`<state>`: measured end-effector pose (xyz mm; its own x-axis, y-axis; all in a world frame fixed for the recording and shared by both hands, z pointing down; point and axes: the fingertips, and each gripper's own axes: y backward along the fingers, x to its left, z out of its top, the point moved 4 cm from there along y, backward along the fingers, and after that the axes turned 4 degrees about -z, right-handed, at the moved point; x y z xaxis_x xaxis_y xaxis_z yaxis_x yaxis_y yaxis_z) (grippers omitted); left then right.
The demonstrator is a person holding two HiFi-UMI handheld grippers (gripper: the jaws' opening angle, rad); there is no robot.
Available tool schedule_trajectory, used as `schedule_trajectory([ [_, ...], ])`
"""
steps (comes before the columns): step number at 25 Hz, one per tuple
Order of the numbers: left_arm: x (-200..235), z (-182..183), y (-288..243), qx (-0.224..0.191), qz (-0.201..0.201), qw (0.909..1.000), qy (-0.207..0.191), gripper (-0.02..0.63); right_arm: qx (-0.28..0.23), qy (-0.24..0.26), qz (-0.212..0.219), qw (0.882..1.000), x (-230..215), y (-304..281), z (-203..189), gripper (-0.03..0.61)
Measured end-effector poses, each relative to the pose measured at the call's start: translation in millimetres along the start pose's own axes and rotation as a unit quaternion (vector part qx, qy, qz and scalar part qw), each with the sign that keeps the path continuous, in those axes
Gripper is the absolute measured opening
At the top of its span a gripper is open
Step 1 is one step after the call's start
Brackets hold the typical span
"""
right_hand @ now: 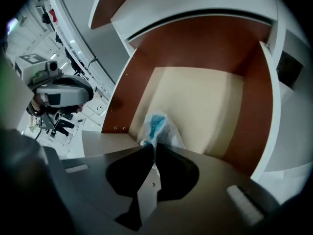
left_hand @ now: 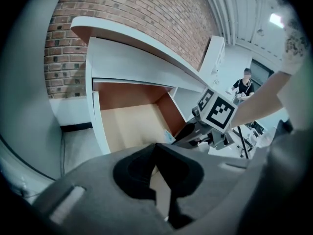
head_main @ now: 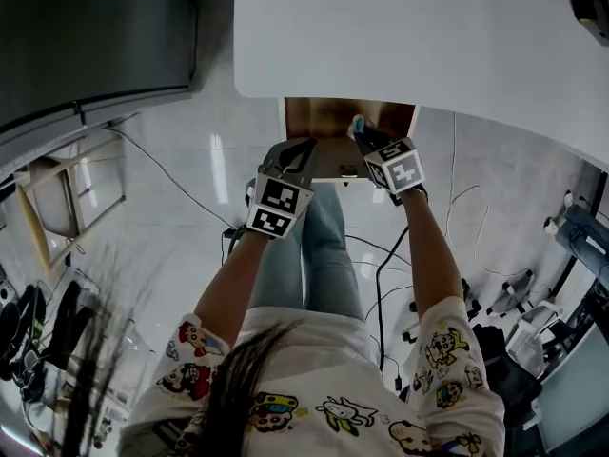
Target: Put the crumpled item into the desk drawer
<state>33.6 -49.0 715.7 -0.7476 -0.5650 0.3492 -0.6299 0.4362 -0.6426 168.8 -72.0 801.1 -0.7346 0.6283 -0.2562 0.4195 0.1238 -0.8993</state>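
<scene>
Soft, even indoor light. In the head view, glare streaks the glossy floor (head_main: 217, 155) toward ten o'clock. Both gripper views bulge fisheye, black-cornered, blurred at six o'clock.

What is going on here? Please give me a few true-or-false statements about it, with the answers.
1. The desk drawer stands open. True.
2. The right gripper pinches the crumpled item over the drawer. True.
3. The crumpled item is bright red. False: it is whitish with some blue.
4. The left gripper holds a cup. False: its jaws are together with nothing between them.
</scene>
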Motion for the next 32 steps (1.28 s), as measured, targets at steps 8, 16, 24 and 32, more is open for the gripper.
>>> schedule_trajectory([
  [8, 5.1, -18.6, -7.9, 0.023, 0.006, 0.9995, 0.02, 0.0, 0.045, -0.002, 0.018, 0.999, -3.2, -23.4, -2.6, 0.032],
  [16, 4.4, -27.6, -15.4, 0.038, 0.004, 0.999, 0.021, 0.0, 0.075, -0.018, 0.021, 0.997, -6.9, -36.8, -15.3, 0.049],
  [24, 1.9, -22.6, -12.6, 0.035, 0.007, 0.9992, 0.019, 0.0, 0.078, -0.027, 0.021, 0.996, -6.7, -29.1, -18.3, 0.106],
  [32, 8.6, -15.3, -9.8, 0.029, 0.008, 0.9994, 0.017, 0.0, 0.071, -0.036, 0.017, 0.997, -7.8, -23.5, -13.6, 0.112],
])
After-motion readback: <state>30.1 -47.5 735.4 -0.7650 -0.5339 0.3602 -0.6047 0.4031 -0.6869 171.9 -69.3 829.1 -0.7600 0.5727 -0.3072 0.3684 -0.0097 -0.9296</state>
